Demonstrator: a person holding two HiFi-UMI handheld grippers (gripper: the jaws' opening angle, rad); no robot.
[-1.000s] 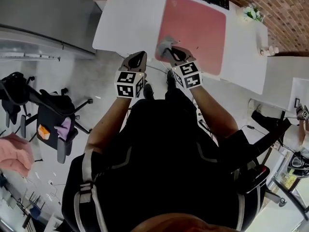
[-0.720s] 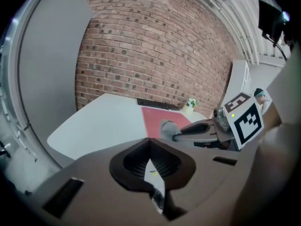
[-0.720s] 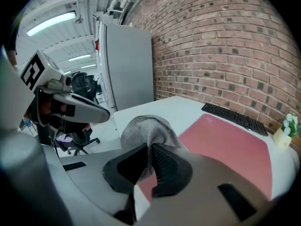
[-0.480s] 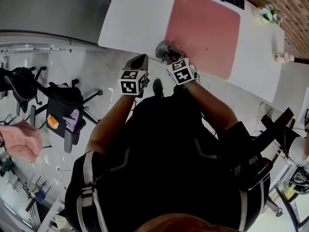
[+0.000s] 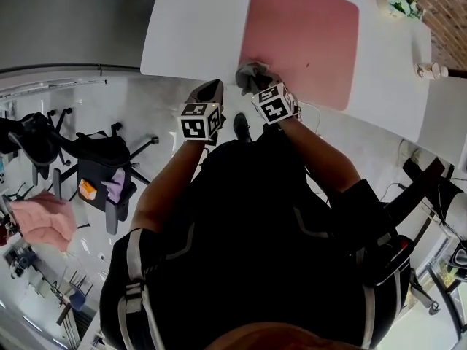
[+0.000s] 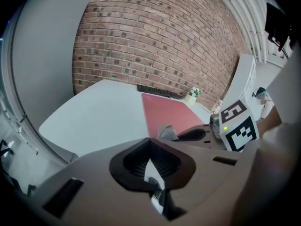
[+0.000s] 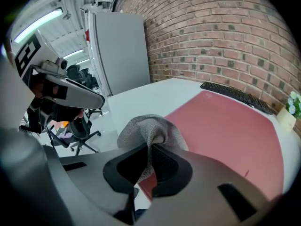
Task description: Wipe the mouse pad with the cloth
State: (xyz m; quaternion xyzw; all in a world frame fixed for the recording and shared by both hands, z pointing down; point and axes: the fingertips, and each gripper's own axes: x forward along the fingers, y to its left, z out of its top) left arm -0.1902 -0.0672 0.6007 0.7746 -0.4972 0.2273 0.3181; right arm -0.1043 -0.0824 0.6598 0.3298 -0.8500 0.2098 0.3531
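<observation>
The cloth [image 5: 250, 74] is clamped in the right gripper [image 5: 257, 84] at the near left corner of the mouse pad [image 5: 303, 35]. The left gripper [image 5: 211, 90], jaws together and empty, is held just off the table [image 5: 190, 28] edge.

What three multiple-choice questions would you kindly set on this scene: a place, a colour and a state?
1. Where is the keyboard? A beyond the far edge of the mouse pad; B on a chair; C on the floor.
2. The mouse pad's colour? A blue; B green; C pinkish red.
3. The right gripper is: A open and empty; B shut on the cloth; C shut on a pen.
A: it lies past the pad's far edge. C: both views show it. B: grey cloth sits pinched between its jaws.
</observation>
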